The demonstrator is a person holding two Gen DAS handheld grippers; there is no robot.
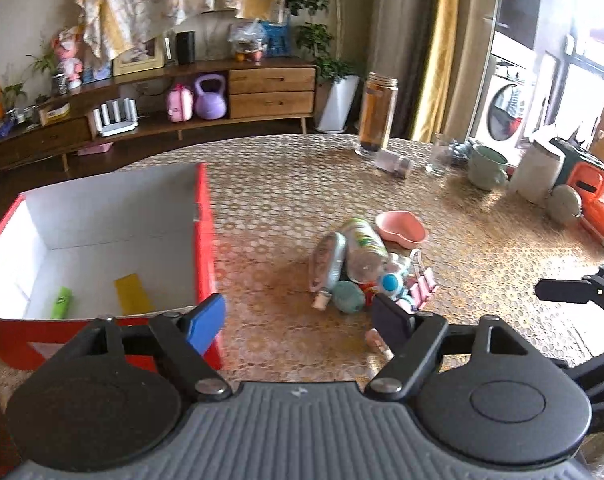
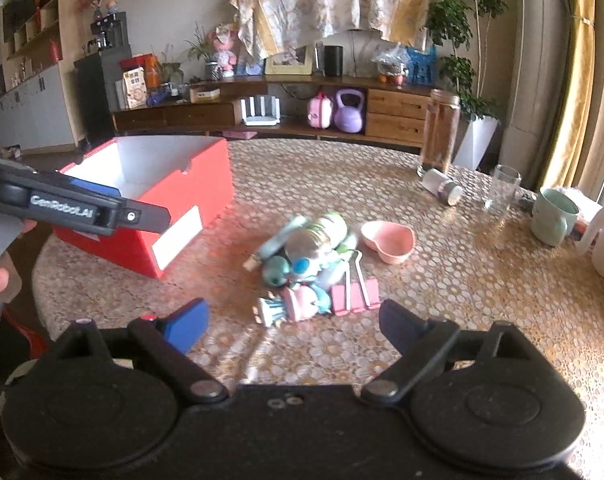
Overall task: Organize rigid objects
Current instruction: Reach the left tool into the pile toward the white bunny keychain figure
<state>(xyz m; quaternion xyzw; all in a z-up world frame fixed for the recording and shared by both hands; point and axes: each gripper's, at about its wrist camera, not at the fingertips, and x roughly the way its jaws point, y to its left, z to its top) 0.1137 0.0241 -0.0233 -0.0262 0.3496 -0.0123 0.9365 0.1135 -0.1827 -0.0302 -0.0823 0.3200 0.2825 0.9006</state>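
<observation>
A red box [image 1: 203, 240] with a white inside stands on the table's left; a green item [image 1: 61, 302] and a yellow piece [image 1: 133, 294] lie in it. The box shows in the right wrist view [image 2: 149, 236] too. A heap of small objects lies mid-table: a can [image 1: 362, 240], pink binder clips [image 1: 422, 286], small toys, and a pink heart-shaped dish [image 1: 402, 228]. The heap [image 2: 310, 264] sits just beyond my right gripper [image 2: 293, 326], which is open and empty. My left gripper [image 1: 297, 324] is open and empty, between box and heap; it also shows in the right wrist view [image 2: 81, 208].
A tall jar [image 1: 378, 114], a lying small bottle [image 1: 394, 164], a glass [image 1: 438, 156], a green mug [image 1: 486, 166], a white jug [image 1: 536, 172] and an orange device [image 1: 590, 196] stand along the table's far right. A wooden sideboard stands behind the table.
</observation>
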